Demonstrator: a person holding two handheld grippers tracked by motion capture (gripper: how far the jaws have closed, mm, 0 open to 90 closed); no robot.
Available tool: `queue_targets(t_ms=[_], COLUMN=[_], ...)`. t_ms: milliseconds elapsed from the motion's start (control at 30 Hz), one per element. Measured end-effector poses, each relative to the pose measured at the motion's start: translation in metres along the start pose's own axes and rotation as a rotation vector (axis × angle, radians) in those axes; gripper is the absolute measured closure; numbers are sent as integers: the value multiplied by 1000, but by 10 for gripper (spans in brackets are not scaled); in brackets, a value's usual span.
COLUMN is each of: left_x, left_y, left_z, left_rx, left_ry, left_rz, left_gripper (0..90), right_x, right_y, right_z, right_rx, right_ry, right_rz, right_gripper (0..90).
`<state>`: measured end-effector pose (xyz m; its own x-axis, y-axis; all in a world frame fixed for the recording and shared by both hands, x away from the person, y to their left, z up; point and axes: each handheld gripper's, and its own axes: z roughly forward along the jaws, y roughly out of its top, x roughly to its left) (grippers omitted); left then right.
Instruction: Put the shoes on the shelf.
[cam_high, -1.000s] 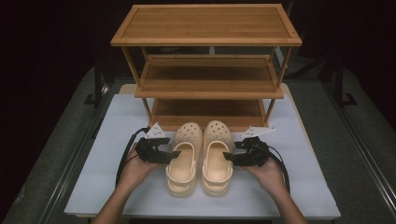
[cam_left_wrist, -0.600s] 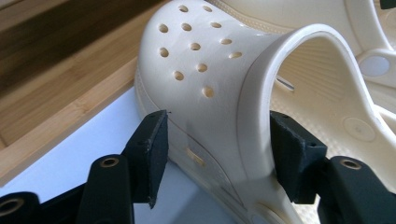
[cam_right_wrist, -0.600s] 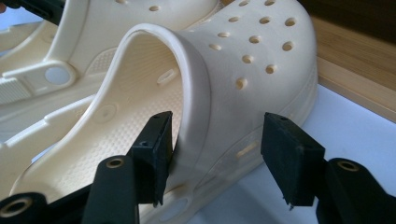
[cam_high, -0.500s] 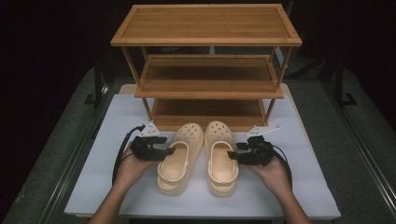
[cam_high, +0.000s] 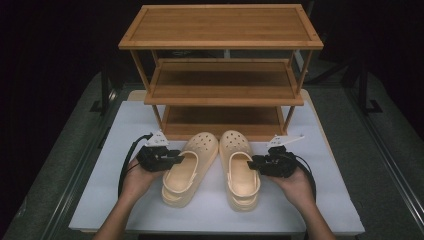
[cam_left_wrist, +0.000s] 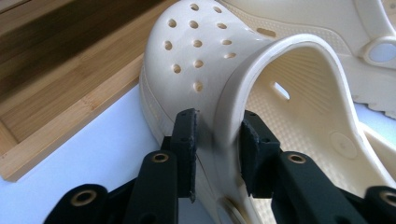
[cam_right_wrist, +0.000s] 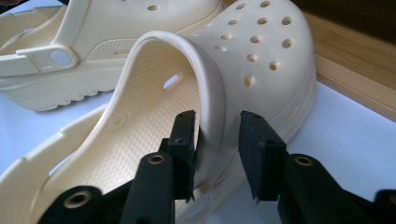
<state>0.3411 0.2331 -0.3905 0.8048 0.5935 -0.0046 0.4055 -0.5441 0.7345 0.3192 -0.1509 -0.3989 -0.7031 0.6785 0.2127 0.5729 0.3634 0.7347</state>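
Two cream clogs lie side by side on the white table top, toes toward the rack: the left clog (cam_high: 189, 170) and the right clog (cam_high: 241, 170). My left gripper (cam_high: 176, 159) comes at the left clog from its outer side. Its jaws have just been closing, and in the left gripper view the pads (cam_left_wrist: 186, 140) pinch the rim of that clog's (cam_left_wrist: 210, 51) side wall. My right gripper (cam_high: 254, 162) has likewise been closing, and its pads (cam_right_wrist: 256, 140) clamp the right clog's (cam_right_wrist: 261, 51) side wall.
A three-tier bamboo shoe rack (cam_high: 220, 25) stands just behind the clogs, its lowest shelf (cam_high: 220, 117) close to their toes. The white table top (cam_high: 320, 200) has bare room at both sides and in front. Dark surroundings lie beyond it.
Both clogs have slid a little toward the person and apart, the left one turning its heel outward. Both grippers' jaws have narrowed onto the clogs' side walls.
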Motion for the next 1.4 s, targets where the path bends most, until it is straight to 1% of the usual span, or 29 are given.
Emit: queue_targets(t_ms=[167,200,267,333,400,467,633,767,833,933,967,1067,1100,1200,1267,1300,1400], left_x=[0,0,2,2,1,1,0,0,0,3,4,9,11,15,19,21,25], left_y=[0,0,-1,0,0,1,2,5,8,11,12,16,17,22,24,26,31], left_z=[-4,-5,-7,-8,-9,-10,-12,-16,-18,-21,-21,-22,-22,-20,-16,-14,-6], left_rx=[6,5,-1,-7,-12,-21,-39,-59,-58,-63,-71,-76,-84,-86,-91,-86,-89], left_ry=[76,85,96,108,120,121,130,128,131,138,140,150,156,169,176,181,200], left_rz=[34,35,32,27,27,19,5,-3,-15,-20,-28,-46,-53,-63,-75,-73,-80], left_gripper=[779,791,806,819,830,834,837,838,839,839,839,838,839,839,839,838,838], right_x=[-1,0,-1,-2,-1,-1,-1,-4,-4,-7,-7,-10,-11,-15,-19,-21,-29], right_y=[-1,-1,-1,-1,-1,-1,-1,1,1,3,4,10,12,19,25,27,35], right_z=[-3,-4,-6,-7,-9,-10,-14,-19,-20,-22,-23,-24,-24,-24,-23,-22,-19], right_rx=[-4,-7,-15,-20,-30,-31,-47,-64,-70,-73,-74,-78,-80,-88,-90,-95,-105], right_ry=[-9,-15,-43,-44,-67,-94,-138,-157,-160,-164,-166,-175,-179,-192,-202,-207,-221], right_rz=[-12,-17,-26,-23,-34,-47,-53,-52,-48,-45,-46,-47,-48,-47,-49,-48,-33], right_gripper=[721,738,765,781,804,823,836,842,844,844,844,846,846,846,846,846,846])
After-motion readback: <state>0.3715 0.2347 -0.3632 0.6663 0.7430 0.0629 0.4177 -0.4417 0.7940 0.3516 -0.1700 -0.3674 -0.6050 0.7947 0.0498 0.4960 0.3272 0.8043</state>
